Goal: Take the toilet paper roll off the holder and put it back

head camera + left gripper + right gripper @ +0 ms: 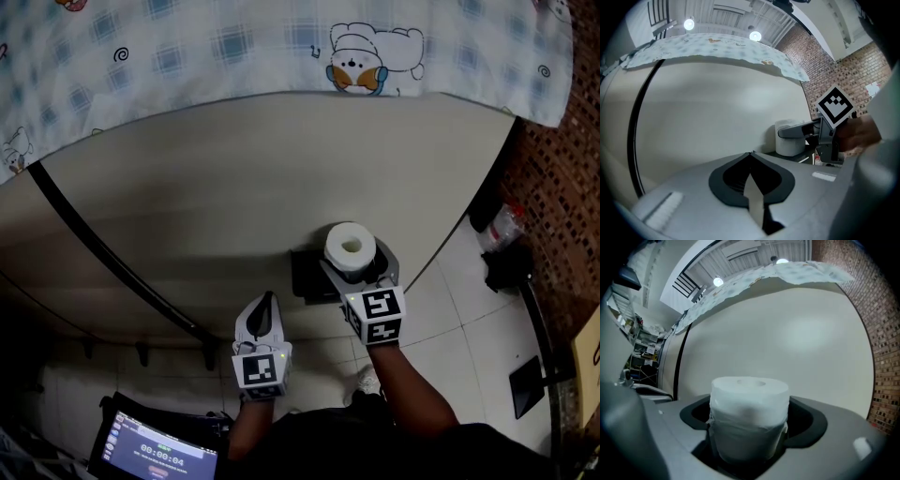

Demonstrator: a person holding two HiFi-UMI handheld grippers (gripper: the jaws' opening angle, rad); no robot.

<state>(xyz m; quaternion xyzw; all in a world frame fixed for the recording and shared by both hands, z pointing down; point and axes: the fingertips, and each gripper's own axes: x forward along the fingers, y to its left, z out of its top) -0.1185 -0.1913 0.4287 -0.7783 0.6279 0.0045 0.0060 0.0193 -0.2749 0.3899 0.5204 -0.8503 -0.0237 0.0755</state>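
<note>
A white toilet paper roll [350, 246] stands upright on a black holder [306, 276] against the beige wall. My right gripper [353, 265] reaches level toward it, one jaw on each side of the roll, the pads against its sides. In the right gripper view the roll [749, 397] fills the gap between the jaws, hollow core facing up. My left gripper [265, 306] hangs to the left of the holder, shut with nothing in it. In the left gripper view its closed tips [752, 154] point at bare wall, with the roll [789, 140] and right gripper [802, 131] off to the right.
A checked cloth with cartoon prints [281, 42] hangs over the wall's top. A black pipe [112, 253] runs diagonally down the wall at left. A brick wall [562, 178] and dark objects [506, 248] on the tiled floor lie right. A lit screen [159, 455] sits at bottom left.
</note>
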